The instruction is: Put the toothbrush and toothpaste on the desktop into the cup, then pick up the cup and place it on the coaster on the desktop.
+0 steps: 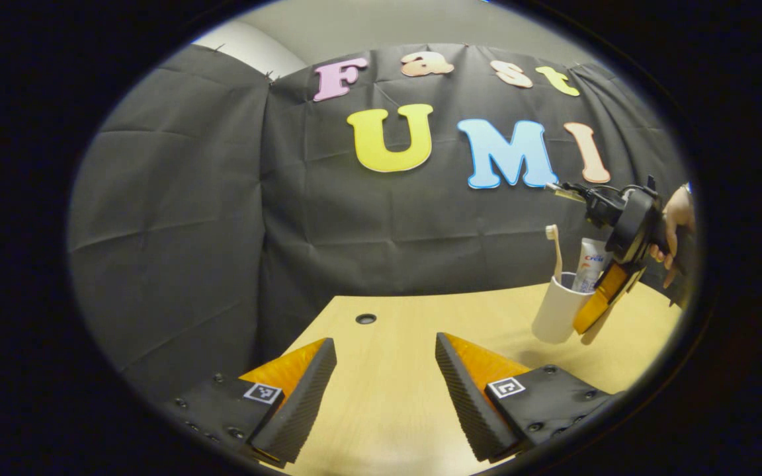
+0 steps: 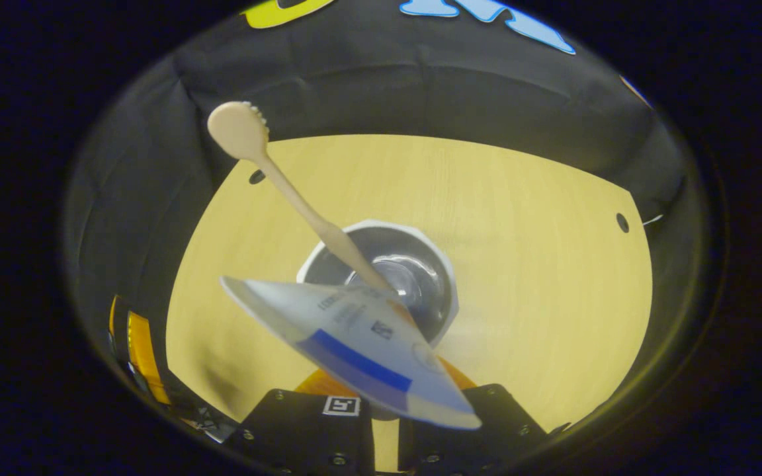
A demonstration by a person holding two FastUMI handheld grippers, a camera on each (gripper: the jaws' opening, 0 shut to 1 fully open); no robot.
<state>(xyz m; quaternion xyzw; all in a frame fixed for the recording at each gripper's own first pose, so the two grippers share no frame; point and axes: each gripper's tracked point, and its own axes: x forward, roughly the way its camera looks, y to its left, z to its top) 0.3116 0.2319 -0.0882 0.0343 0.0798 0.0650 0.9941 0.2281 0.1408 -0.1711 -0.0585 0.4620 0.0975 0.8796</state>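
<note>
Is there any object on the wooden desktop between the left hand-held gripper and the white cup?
Nothing visible stands between them. In the left gripper view, the left hand-held gripper is open over bare light wooden desktop, and the white cup stands farther off. The right hand-held gripper is already beside the cup.

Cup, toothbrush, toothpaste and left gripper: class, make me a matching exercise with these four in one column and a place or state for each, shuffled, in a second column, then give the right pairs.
Column one:
1. cup
2. toothbrush
3. toothpaste
4. left gripper

Column two:
A. open, over the bare desk
B. white tube standing in the cup, beside the right gripper
C. thin, head up, poking out of the cup
D. white, gripped at the rim by the right gripper

Pairs: 1-D, 2-C, 3-B, 4-A
</note>
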